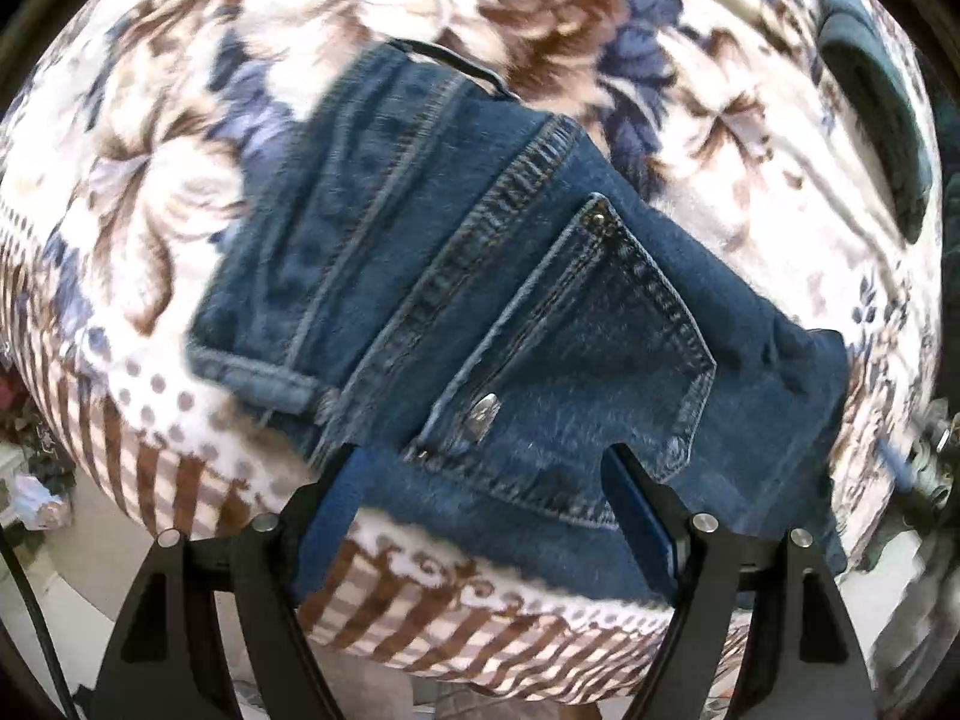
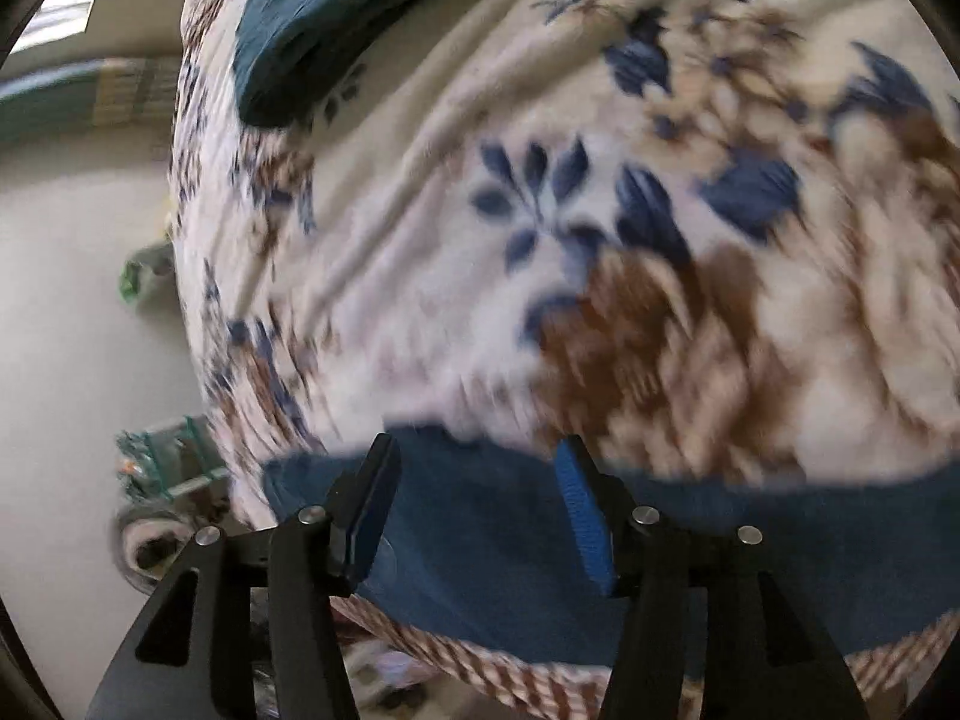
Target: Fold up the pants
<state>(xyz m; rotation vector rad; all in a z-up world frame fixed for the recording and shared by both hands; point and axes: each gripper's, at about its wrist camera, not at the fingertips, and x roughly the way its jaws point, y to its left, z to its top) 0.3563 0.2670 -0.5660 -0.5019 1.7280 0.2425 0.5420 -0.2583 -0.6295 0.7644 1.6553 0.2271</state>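
Two grippers: both over the jeans, neither holding cloth.
Jeans (image 1: 480, 276): dark blue denim, already folded into a compact stack on the floral blanket (image 1: 156, 192), close to the blanket's striped border.
Layers: leg hem (image 1: 252, 375) lying on top, left of the back pocket (image 1: 588, 360); more than one thickness at that hem.
Back pocket: facing up, small metal tag at its lower corner, rivet at the top corner.
Left gripper (image 1: 480, 483): jaws spread wide, blue pads either side of the pocket's lower edge, nothing pinched; contact with cloth not clear.
Right gripper (image 2: 477, 501): jaws likewise wide apart, above a denim edge (image 2: 492, 540) near the border; view heavily blurred, so touching or hovering cannot be told.
Handling, judged: heavy for a garment, stiff enough to hold a crease, rough weave unlikely to slip from the pads (blanket pile beneath looks soft and may snag or lift with a low pinch).
Fragility: none to speak of; rivet and tag hard, best kept off the pads.
Where to take hold, judged: outer fold edge beyond the pocket, all layers together, one gripper toward each end so the stack turns over without sagging apart.
Risk, judged: catching only the top layer at the hem and peeling the fold open.
Other cloth: dark teal item (image 2: 312, 18) far side of the blanket from the jeans, well apart.
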